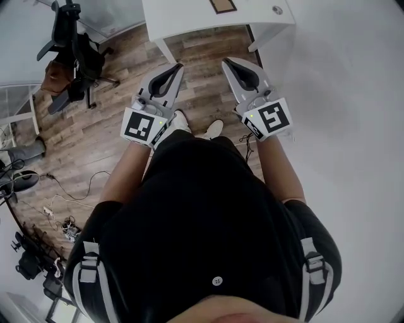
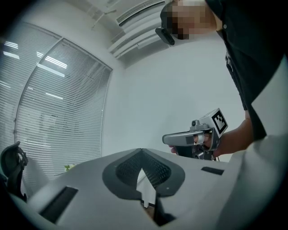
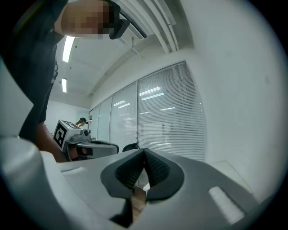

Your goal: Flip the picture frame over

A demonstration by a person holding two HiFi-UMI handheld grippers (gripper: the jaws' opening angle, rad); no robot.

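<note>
Grey ribbed pads meet tip to tip on the left gripper (image 2: pixel 141 150), so its jaws are closed with nothing between them. The right gripper (image 3: pixel 144 151) is the same, pressed together and empty. Both are held level, side by side in front of the person's chest, and each shows in the other's view. Beyond their tips in the head view stands a white surface (image 1: pixel 189 19). The picture frame (image 1: pixel 222 5) lies flat on it at the top edge of the view, partly cut off and well apart from both grippers. Below the grippers are the person's shoes (image 1: pixel 211 129) on the wooden floor (image 1: pixel 95 158). An office chair (image 1: pixel 72 57) stands off to the left, and window blinds (image 2: pixel 54 117) fill the wall behind.
</note>
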